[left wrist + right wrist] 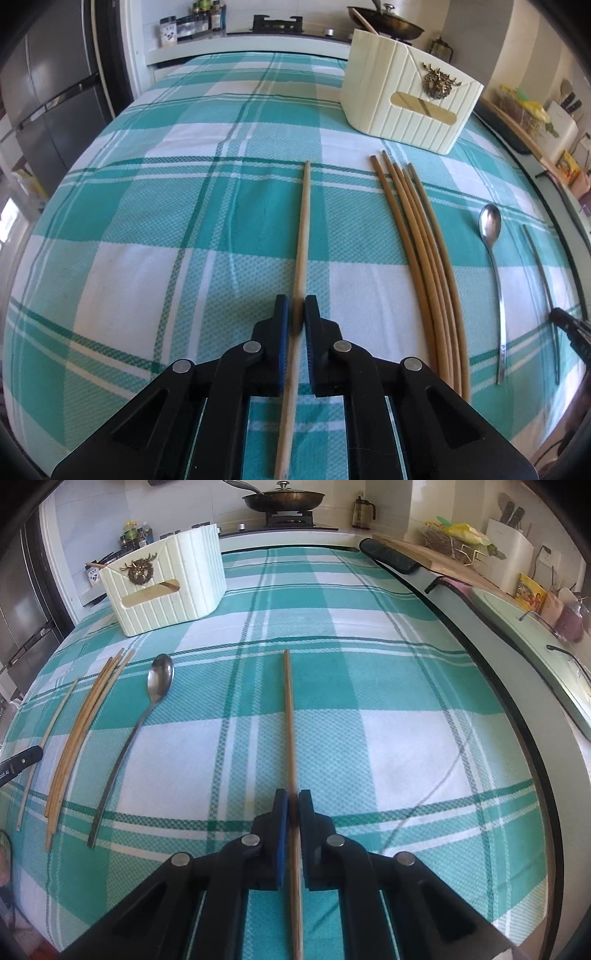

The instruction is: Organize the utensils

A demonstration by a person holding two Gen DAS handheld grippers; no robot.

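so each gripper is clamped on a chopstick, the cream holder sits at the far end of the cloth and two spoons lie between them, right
Not quite: only one spoon lies on the checked cloth, as the right wrist view shows. The rest holds: the left gripper is shut on a pale chopstick, the right gripper on a darker chopstick, and the cream holder sits at the far end.

Little can be read. On the left gripper, seen at the left edge of the right wrist view, pale letters end in "botAI"; the start is cut off. The jar labels and the yellow packet at the far counter carry print too small to read.
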